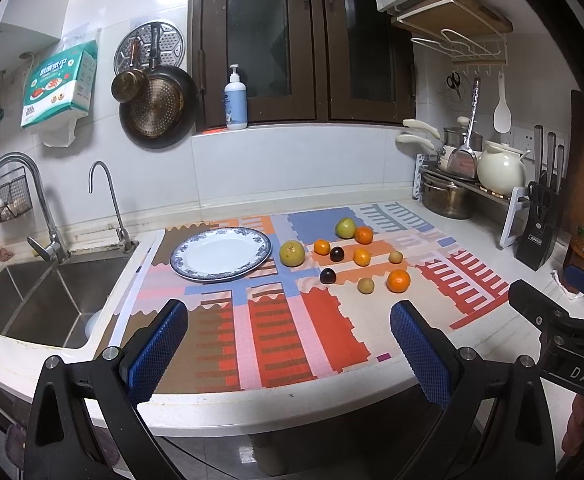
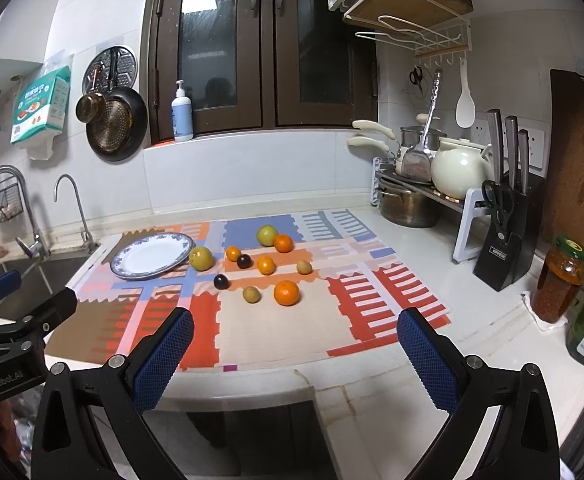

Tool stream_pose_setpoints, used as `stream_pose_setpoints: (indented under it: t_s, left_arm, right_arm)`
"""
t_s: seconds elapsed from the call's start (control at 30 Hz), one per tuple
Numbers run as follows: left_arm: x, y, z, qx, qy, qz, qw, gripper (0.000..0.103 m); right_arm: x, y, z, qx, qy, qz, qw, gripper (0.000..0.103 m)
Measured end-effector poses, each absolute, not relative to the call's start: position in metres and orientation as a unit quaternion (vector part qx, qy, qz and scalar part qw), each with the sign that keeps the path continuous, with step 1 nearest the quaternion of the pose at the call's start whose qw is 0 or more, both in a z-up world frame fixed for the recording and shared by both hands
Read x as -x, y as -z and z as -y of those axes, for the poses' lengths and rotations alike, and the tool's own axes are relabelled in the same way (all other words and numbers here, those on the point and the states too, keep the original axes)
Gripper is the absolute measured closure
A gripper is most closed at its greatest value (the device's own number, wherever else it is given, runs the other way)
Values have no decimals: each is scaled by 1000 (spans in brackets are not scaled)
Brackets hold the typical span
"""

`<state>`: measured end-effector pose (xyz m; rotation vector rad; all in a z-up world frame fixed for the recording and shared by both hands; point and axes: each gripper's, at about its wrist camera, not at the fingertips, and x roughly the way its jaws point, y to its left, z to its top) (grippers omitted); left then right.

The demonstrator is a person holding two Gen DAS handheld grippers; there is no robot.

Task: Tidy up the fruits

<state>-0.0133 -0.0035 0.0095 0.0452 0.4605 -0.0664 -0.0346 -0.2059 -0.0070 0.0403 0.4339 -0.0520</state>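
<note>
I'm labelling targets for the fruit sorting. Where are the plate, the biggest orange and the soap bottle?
plate point(image 1: 196, 274): left wrist view, on its near blue rim.
biggest orange point(image 2: 286, 293): right wrist view, middle of the fruit.
soap bottle point(image 1: 236, 106): left wrist view, on its blue body.

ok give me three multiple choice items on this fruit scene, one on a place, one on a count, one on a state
1. Where is the plate relative to the fruits?
A. between them and the sink
B. between them and the knife block
C. under them

2. How many oranges lie on the mat?
A. two
B. four
C. six

3. What state is the right gripper in?
A. shut on an orange
B. open, holding nothing
C. shut, empty

Answers: 1 A, the plate sits sink-side of the fruit cluster. 2 B, four orange fruits show, the nearest being largest. 3 B, its fingers stand apart over the counter edge.
</note>
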Motion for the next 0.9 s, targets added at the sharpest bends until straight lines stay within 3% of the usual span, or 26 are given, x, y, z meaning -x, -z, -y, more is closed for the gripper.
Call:
stream_pose_setpoints:
  t_s: [0.9]
  left_arm:
    - [-41, -1, 6, -57, 73, -240, 966, 0]
  right_arm:
    - [-6, 19, 206, -36, 40, -237, 970, 0]
